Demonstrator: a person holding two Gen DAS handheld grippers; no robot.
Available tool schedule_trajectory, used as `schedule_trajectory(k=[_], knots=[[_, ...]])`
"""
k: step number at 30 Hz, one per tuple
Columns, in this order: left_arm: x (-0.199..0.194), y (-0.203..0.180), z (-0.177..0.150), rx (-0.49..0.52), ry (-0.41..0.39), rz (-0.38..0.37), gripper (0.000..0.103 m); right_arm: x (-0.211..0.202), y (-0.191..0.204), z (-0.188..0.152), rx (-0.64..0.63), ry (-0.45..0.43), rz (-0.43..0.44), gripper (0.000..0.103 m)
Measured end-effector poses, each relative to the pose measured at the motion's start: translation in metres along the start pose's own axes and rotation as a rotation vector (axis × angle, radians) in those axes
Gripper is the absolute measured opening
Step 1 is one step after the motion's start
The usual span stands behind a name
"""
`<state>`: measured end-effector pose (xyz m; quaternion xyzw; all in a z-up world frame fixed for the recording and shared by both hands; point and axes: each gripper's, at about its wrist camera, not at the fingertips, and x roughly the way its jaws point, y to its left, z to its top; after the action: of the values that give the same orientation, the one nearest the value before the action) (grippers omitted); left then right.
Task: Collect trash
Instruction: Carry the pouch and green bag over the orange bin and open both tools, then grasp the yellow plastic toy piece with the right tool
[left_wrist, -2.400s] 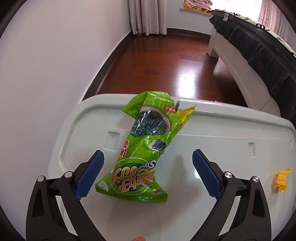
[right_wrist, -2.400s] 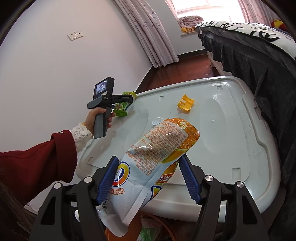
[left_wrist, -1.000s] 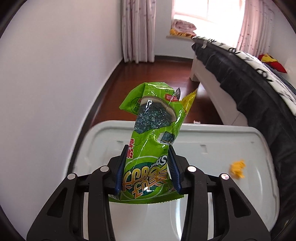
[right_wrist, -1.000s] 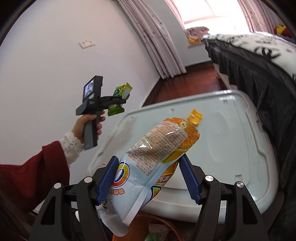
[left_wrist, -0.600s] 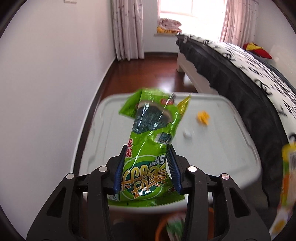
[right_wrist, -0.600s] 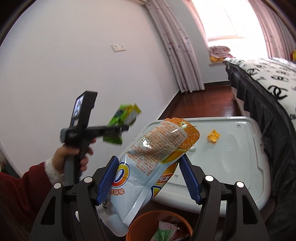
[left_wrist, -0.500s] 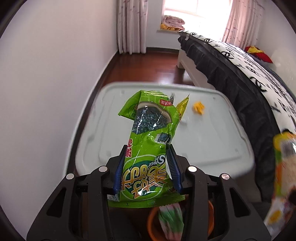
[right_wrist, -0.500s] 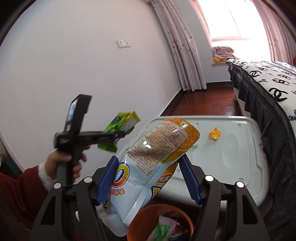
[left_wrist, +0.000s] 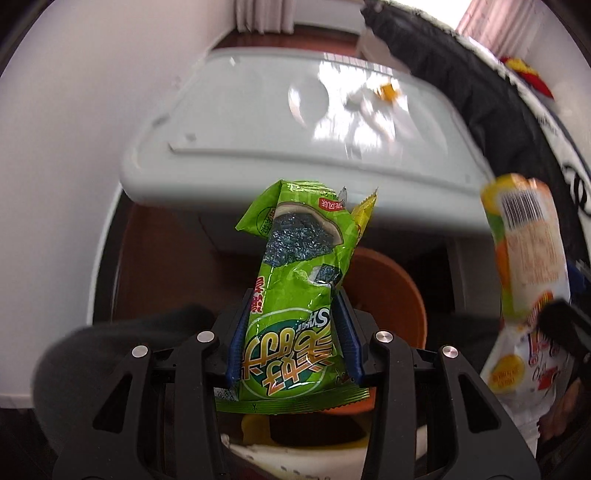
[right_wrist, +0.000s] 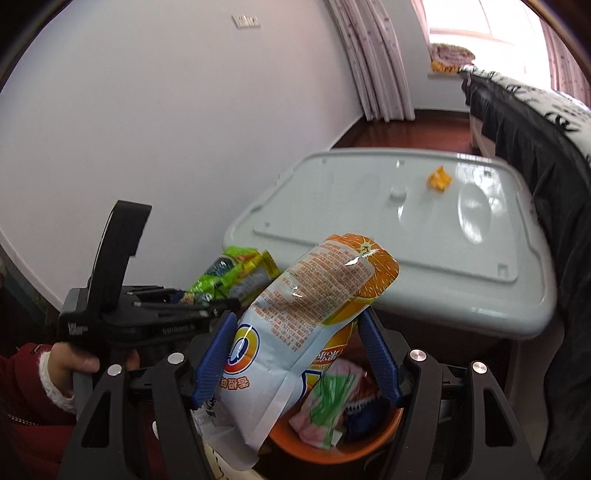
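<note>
Bedside white lid (right_wrist: 424, 258) sits behind an orange bin (right_wrist: 332, 448) already holding wrappers. Right gripper (right_wrist: 299, 354) clamps the orange-and-white bag (right_wrist: 306, 314) above the bin; left gripper (left_wrist: 293, 343) pinches the green snack bag (left_wrist: 295, 288) over its rim. Best to centre each bag over the opening, then release. One yellow scrap (right_wrist: 439, 180) remains on the lid.
</note>
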<state>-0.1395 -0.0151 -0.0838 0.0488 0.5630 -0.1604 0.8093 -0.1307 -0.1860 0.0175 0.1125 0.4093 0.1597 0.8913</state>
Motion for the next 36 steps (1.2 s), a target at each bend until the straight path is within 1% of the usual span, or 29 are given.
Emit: schedule_trajectory(k=[3, 4, 6, 8, 9, 12, 13, 14, 15, 16, 17, 19, 20, 25, 33, 36], knots=[[0.013, -0.003, -0.013, 0.004, 0.048, -0.009, 0.040, 0.012, 0.000, -0.008, -0.002, 0.044, -0.006, 0.066], [0.018, -0.006, -0.015, 0.015, 0.061, 0.004, 0.040, 0.016, -0.001, -0.010, -0.003, 0.057, -0.007, 0.066], [0.025, -0.010, -0.018, 0.032, 0.083, 0.011, 0.042, 0.021, -0.002, -0.016, -0.001, 0.080, -0.012, 0.066], [0.035, -0.013, -0.021, 0.031, 0.121, 0.007, 0.044, 0.029, -0.005, -0.020, 0.006, 0.108, -0.009, 0.066], [0.040, -0.014, -0.020, 0.031, 0.138, 0.005, 0.050, 0.032, -0.007, -0.022, 0.008, 0.119, -0.014, 0.066], [0.055, -0.013, -0.021, 0.018, 0.191, 0.017, 0.058, 0.040, -0.007, -0.029, 0.015, 0.154, -0.016, 0.067], [0.059, -0.013, -0.022, 0.011, 0.209, 0.013, 0.059, 0.042, -0.008, -0.031, 0.018, 0.167, -0.017, 0.068], [0.062, -0.012, -0.023, 0.005, 0.223, 0.012, 0.063, 0.045, -0.009, -0.033, 0.024, 0.184, -0.019, 0.070], [0.065, -0.013, -0.024, 0.004, 0.235, 0.011, 0.073, 0.046, -0.010, -0.034, 0.031, 0.190, -0.028, 0.073], [0.068, -0.015, -0.025, 0.010, 0.250, 0.016, 0.078, 0.047, -0.012, -0.035, 0.037, 0.195, -0.036, 0.081], [0.070, -0.017, -0.024, 0.017, 0.260, 0.025, 0.085, 0.046, -0.012, -0.034, 0.036, 0.192, -0.038, 0.085], [0.073, -0.020, -0.025, 0.031, 0.267, 0.032, 0.088, 0.044, -0.011, -0.035, 0.028, 0.184, -0.049, 0.086], [0.072, -0.019, -0.028, 0.036, 0.268, 0.036, 0.091, 0.044, -0.011, -0.035, 0.027, 0.186, -0.050, 0.086], [0.065, -0.017, -0.028, 0.040, 0.234, 0.029, 0.092, 0.039, -0.009, -0.036, 0.016, 0.170, -0.076, 0.086], [0.039, -0.009, -0.007, 0.006, 0.098, 0.002, 0.093, 0.028, 0.003, -0.022, -0.023, 0.120, -0.140, 0.088], [0.033, -0.006, 0.001, -0.011, 0.065, -0.003, 0.093, 0.024, 0.004, -0.017, -0.028, 0.104, -0.157, 0.090]])
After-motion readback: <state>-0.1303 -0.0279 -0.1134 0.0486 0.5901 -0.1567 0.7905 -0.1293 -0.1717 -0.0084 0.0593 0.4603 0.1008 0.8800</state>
